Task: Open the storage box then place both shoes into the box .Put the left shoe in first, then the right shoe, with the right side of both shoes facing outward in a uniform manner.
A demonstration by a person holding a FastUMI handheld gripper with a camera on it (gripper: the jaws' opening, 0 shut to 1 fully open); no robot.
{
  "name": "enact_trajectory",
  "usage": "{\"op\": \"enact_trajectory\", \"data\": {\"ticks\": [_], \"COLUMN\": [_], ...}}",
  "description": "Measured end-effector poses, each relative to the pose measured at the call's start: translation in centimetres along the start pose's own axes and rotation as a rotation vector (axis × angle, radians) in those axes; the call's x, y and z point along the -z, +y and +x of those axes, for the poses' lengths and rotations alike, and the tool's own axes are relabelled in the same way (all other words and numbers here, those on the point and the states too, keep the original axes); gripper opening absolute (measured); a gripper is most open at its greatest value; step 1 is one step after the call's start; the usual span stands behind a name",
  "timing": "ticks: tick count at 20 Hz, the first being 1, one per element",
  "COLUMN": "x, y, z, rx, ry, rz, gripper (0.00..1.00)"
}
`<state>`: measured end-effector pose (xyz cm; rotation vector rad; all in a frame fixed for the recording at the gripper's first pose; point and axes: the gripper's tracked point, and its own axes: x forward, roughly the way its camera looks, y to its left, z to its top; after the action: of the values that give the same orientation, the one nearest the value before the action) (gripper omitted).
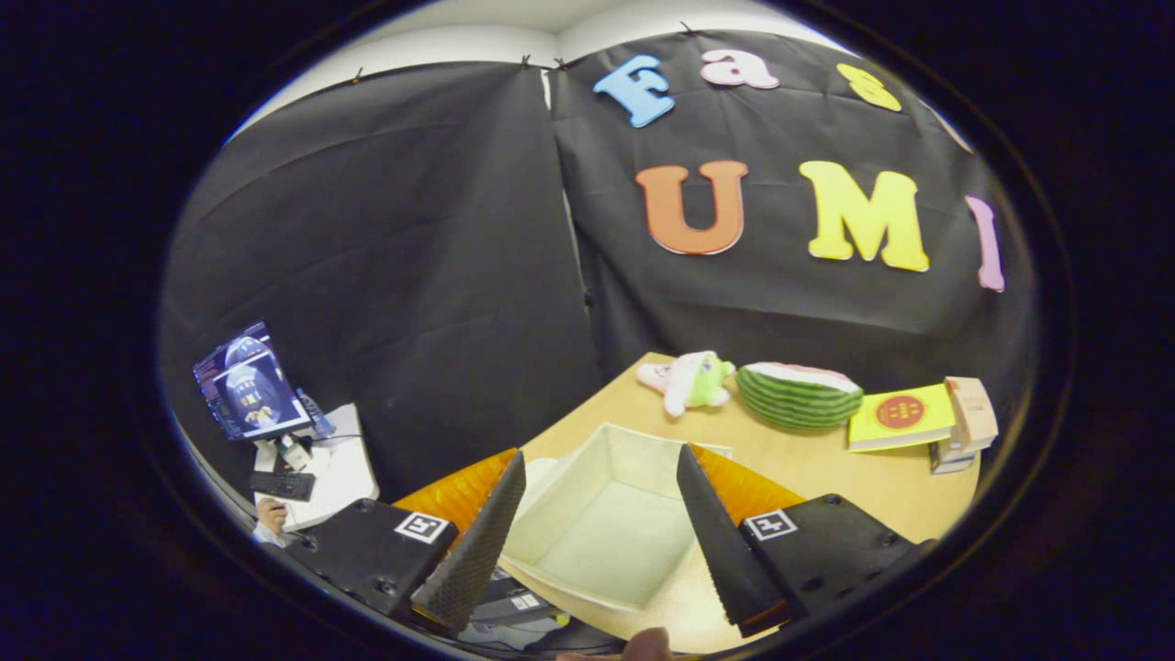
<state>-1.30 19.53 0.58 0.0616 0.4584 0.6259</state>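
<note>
The storage box point(601, 537), a pale cream open-topped box with fabric-looking walls, sits on the light wooden table point(826, 468) with its inside bare and its opening facing up. It lies between and just beyond the two fingers of the gripper point(601, 542), which stand wide apart with nothing pressed between them; each finger overlaps one side wall of the box in the view, though whether they touch it I cannot tell. Orange flaps point(459, 491) spread out from the box on both sides behind the fingers. A fingertip point(647, 645) of a person shows at the near edge, below the box.

Beyond the box, toward the black cloth wall, a small pink-and-green plush toy point(688, 378) lies beside a watermelon-slice cushion point(799, 395). Next to that rests a yellow book point(901, 416) with a red circle on its cover, touching a small stack of tan boxes point(968, 418).

Off to the left, well apart from the table, a white desk point(344, 468) carries a lit monitor point(250, 381) and a dark keyboard point(283, 485), with a person's hand point(271, 516) near it
</note>
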Motion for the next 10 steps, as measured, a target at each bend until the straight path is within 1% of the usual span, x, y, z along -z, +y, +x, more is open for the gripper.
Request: {"op": "enact_trajectory", "data": {"ticks": [3, 5, 8, 10], "x": [1.8, 3.7, 7.5, 10.4], "y": [-6.5, -10.5, -15.8, -18.4], "z": [-2.7, -4.1, -5.5, -6.1], "rx": [0.131, 0.217, 0.291, 0.324], "ry": [0.009, 0.047, 0.127, 0.199], "rz": [0.007, 0.018, 0.066, 0.108], "gripper": [1.0, 1.0, 1.0, 1.0]}}
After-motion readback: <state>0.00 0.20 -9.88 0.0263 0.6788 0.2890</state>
